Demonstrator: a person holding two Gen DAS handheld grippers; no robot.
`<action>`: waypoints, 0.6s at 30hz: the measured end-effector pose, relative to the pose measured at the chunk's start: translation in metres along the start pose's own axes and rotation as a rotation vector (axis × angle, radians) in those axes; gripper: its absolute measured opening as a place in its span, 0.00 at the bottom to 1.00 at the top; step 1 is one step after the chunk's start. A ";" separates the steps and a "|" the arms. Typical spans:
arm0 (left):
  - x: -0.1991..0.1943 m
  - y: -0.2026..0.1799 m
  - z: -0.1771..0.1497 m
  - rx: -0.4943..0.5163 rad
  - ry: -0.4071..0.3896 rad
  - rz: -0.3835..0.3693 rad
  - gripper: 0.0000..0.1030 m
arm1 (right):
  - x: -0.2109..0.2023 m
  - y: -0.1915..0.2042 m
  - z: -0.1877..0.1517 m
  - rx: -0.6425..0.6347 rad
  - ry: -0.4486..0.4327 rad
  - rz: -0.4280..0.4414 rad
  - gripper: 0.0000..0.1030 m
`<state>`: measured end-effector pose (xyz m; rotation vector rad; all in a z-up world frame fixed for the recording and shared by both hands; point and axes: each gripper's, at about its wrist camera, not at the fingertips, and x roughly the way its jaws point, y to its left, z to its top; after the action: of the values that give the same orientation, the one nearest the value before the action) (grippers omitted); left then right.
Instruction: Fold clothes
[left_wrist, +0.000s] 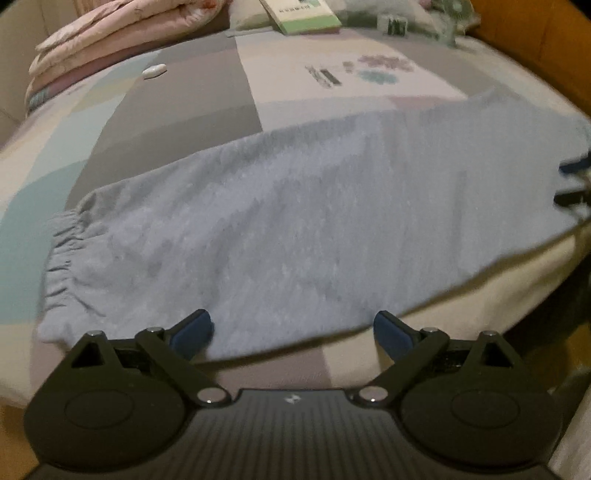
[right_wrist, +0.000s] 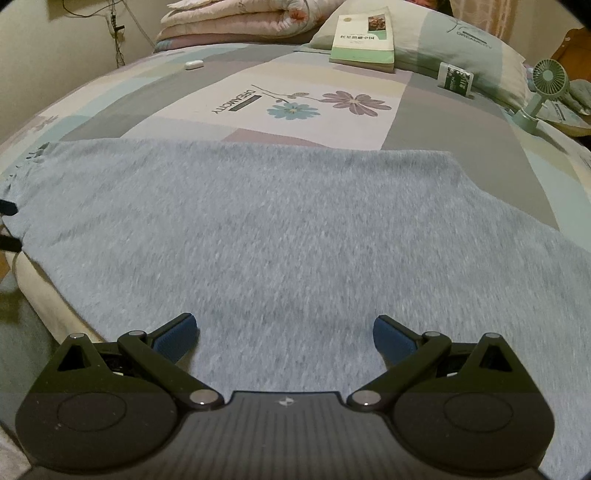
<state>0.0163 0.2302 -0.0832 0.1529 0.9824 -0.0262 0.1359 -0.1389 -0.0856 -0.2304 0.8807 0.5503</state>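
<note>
1. Bed (right_wrist: 436, 110) under a patchwork sheet of grey, cream, mint and lilac blocks, printed with two flowers (right_wrist: 325, 105) and the word "DREAMCITY".
2. Light blue-grey sweatpants (right_wrist: 280, 229) spread flat across the near part of the bed, folded lengthwise; elastic cuff (left_wrist: 64, 266) gathered at the left end in the left wrist view, wider end reaching toward the right edge of the mattress.
3. Near edge of the sweatpants hanging slightly over the cream side of the mattress (left_wrist: 461, 306).
4. Left gripper (left_wrist: 293, 334) poised at the near hem of the sweatpants, blue-padded fingers (left_wrist: 194, 332) spread wide, nothing between them.
5. Right gripper (right_wrist: 284, 338) low over the wide part of the sweatpants, fingers (right_wrist: 393, 339) likewise spread apart, holding nothing; contact with the cloth impossible to judge.
6. Pillow (right_wrist: 461, 40) at the far right of the bed, a pale green book (right_wrist: 364, 35) lying on it.
7. Small printed packet (right_wrist: 455, 78) leaning against the pillow's front edge.
8. Mint handheld fan (right_wrist: 543, 92) just beside the pillow, near the bed's right edge.
9. Folded pink quilts (right_wrist: 236, 22) stacked at the far left corner.
10. Small white oval case (right_wrist: 194, 64) alone on a grey block, near the quilts.
11. Cream wall (right_wrist: 29, 55) behind, with dangling cables (right_wrist: 116, 33).
12. Orange-brown wooden surface (left_wrist: 535, 44) beyond the right side of the bed in the left wrist view.
</note>
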 end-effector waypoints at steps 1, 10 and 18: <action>-0.003 -0.003 0.004 0.011 -0.017 0.006 0.92 | 0.000 0.001 0.000 -0.004 0.000 -0.004 1.00; 0.013 -0.062 0.055 0.062 -0.125 -0.093 0.92 | 0.000 0.001 0.001 -0.019 0.016 -0.006 1.00; 0.025 -0.050 0.039 -0.020 -0.070 -0.168 0.92 | 0.004 0.005 0.005 -0.023 0.036 -0.027 1.00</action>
<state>0.0576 0.1766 -0.0883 0.0500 0.9235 -0.1746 0.1385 -0.1313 -0.0855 -0.2729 0.9056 0.5329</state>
